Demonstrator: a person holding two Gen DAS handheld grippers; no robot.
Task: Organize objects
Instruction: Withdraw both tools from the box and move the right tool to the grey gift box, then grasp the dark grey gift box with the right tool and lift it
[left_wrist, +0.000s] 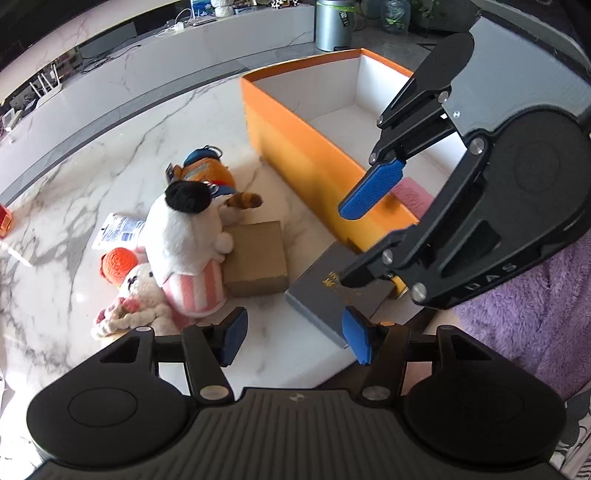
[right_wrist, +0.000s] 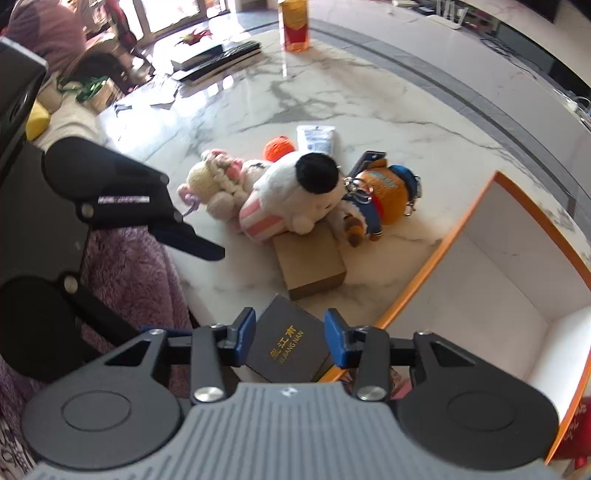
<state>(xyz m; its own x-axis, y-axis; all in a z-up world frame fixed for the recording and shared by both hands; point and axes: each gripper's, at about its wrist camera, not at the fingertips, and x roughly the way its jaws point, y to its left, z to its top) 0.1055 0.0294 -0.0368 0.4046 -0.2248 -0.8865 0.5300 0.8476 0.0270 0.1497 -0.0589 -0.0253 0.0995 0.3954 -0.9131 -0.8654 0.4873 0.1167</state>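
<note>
Right tool (right_wrist: 290, 341) straddles grey box (right_wrist: 286, 343) lettered "JIANG NAN".

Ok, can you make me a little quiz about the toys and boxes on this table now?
1. True or false: the orange cardboard box with white inside is packed full of plush toys.
2. Which thing does the white plush toy with a black top and pink-striped bottom touch?
A. the plain brown cardboard box
B. a silver bin
C. a black keyboard
3. Fill the gap: the letters on the flat dark grey box are ___ in colour.

Key: 1 false, it is almost empty; 2 A; 3 gold.
</note>
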